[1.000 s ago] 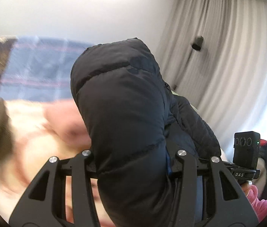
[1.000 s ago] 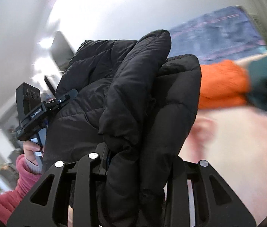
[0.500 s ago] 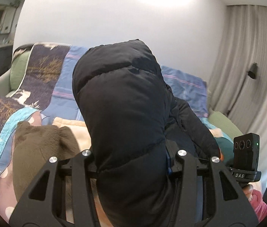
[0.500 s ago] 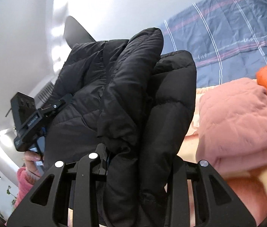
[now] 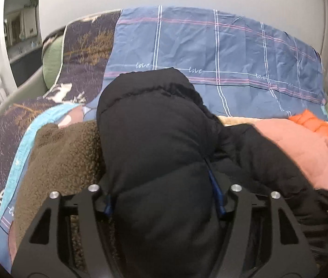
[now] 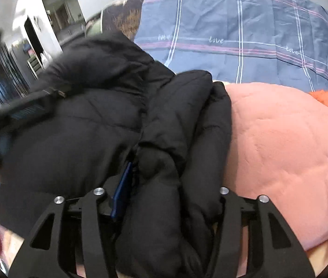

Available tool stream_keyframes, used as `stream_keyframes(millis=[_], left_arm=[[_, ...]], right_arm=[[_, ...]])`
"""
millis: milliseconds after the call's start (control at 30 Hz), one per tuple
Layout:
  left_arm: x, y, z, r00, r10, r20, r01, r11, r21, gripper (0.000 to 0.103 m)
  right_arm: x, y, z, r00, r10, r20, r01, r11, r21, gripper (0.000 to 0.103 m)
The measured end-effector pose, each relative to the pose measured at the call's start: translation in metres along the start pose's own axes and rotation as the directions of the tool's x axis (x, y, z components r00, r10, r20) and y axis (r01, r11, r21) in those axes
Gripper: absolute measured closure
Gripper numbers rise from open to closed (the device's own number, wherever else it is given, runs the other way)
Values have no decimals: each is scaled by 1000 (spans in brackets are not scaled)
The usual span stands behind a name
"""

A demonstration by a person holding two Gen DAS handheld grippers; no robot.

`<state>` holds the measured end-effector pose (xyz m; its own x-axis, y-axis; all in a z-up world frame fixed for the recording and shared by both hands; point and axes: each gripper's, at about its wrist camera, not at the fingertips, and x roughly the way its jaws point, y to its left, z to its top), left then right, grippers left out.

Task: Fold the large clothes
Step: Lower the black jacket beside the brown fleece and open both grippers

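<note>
A black padded jacket (image 5: 154,139) is seen between the fingers of both grippers, bundled in thick folds over a bed covered with a blue checked sheet (image 5: 210,46). The left gripper (image 5: 164,199) has its jaws opening, and a fat roll of the jacket fills the gap between them; the blue pads (image 5: 215,192) lie against the fabric on both sides, though whether they are pressing it cannot be told for certain. The right gripper (image 6: 164,199) also has its jaws opening, with two or three folds of the same jacket bunched between them and a blue pad (image 6: 122,197) exposed at the left of the fabric.

In the left wrist view, a brown fleecy garment (image 5: 66,157) is seen just left of the jacket, touching it, and a pink quilted garment (image 5: 303,153) lies to its right, with an orange padded garment (image 5: 326,129) beyond that. In the right wrist view, the pink garment (image 6: 291,150) is pressed right against the jacket's right edge. A dark patterned blanket (image 5: 82,53) is spread at the left end of the bed.
</note>
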<state>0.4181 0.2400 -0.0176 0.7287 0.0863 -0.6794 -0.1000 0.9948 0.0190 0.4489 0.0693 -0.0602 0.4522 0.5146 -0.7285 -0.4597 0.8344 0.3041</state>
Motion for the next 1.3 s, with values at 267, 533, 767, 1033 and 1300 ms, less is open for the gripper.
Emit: stream_keyframes(millis=[267,533,767,1033,1300], left_arm=[[-26,-2,2,997,39,70,-39,999,7,26],[-111,-9,-10,982,-66,178,73,997,-34,25],[-88,-48,-55,998,26,59,-37,979,200,44],[-23,-56,-32,985,163,56,-171,965,201,41],[-119,-44,-76,990,-41,133,26,993,111,14]], right_arm=[[-124,-19,-31,970,67,236,-82,995,57,22],[-140,36,-64,975,100,198,-69,985,-155,80],[-24,7,-57,1000,-13,-4,14,997,82,98],[-30,14,-78,999,-20,50,18,999,31,96],[-174,-19,-155,990,-29,140,36,998,-50,89]])
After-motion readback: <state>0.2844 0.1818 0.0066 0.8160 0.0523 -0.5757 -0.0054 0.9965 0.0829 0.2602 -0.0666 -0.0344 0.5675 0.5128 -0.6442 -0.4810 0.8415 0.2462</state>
